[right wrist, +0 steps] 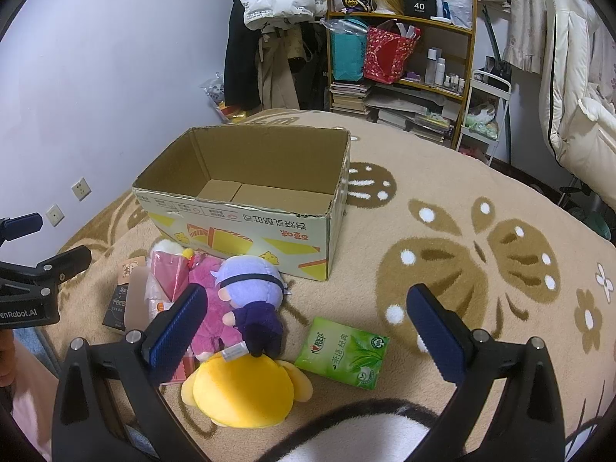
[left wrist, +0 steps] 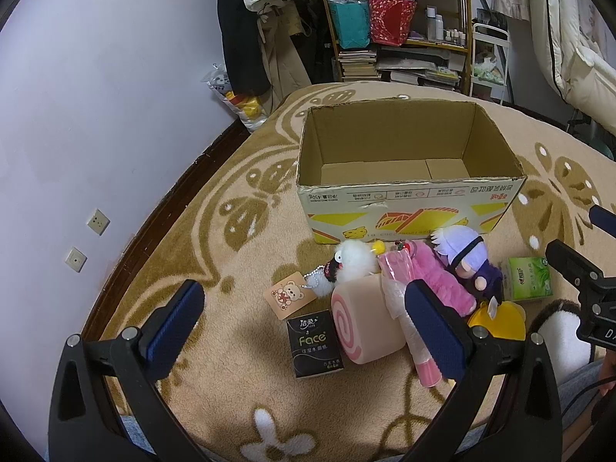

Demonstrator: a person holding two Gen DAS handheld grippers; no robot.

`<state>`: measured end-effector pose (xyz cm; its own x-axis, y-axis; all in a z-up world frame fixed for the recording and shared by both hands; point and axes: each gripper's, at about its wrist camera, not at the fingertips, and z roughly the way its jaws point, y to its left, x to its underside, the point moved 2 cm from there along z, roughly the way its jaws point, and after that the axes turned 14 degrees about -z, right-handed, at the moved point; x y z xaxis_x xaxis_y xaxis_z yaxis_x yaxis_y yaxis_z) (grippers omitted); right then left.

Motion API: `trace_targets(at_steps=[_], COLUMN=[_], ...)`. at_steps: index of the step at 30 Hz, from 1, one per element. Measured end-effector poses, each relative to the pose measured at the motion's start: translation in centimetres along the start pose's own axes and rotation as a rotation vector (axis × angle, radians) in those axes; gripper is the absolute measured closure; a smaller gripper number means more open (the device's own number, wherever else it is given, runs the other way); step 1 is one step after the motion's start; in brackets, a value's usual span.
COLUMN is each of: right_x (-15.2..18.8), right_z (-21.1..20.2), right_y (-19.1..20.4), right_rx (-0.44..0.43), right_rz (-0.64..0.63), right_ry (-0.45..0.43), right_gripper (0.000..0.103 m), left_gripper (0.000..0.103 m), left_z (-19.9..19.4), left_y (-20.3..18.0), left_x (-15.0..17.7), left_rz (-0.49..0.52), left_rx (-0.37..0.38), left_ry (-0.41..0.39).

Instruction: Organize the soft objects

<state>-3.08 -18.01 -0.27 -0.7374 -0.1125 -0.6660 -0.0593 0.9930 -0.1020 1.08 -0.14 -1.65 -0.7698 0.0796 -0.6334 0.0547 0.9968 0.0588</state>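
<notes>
The work surface is a beige blanket [right wrist: 442, 177] with brown butterfly motifs, bounded by a lilac wall and a cluttered shelf unit [left wrist: 400, 27]. An open cardboard box [left wrist: 404, 154], with nothing visible inside, stands upright at the centre, open side up, evidently as the receptacle. The soft objects lie clustered just in front of its near wall: a pink swirl roll cushion [left wrist: 365, 317], a white fluffy toy [left wrist: 352, 265], a pink plush [right wrist: 210, 308], a purple-haired doll [right wrist: 252, 296] and a yellow plush [right wrist: 238, 392]. A black tissue pack [left wrist: 313, 342] and a green tissue pack [right wrist: 344, 352] flank the cluster. The left gripper [left wrist: 304, 319] and right gripper [right wrist: 308, 327] both hover above the pile, jaws apart and holding nothing; judged position: pre-grasp, no item yet transferred.
</notes>
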Motion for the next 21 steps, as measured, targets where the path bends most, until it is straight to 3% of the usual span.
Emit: trace_targets(at_steps=[21], right_x=[0.22], right_z=[-0.16], right_y=[-0.09], right_rx=[0.024], right_rz=[-0.012], right_ry=[-0.007], right_gripper=[0.0], left_gripper=[0.0], left_z=[0.07], left_y=[0.08], left_x=[0.19], left_rz=[0.01], left_rx=[-0.007], left_ry=[-0.002])
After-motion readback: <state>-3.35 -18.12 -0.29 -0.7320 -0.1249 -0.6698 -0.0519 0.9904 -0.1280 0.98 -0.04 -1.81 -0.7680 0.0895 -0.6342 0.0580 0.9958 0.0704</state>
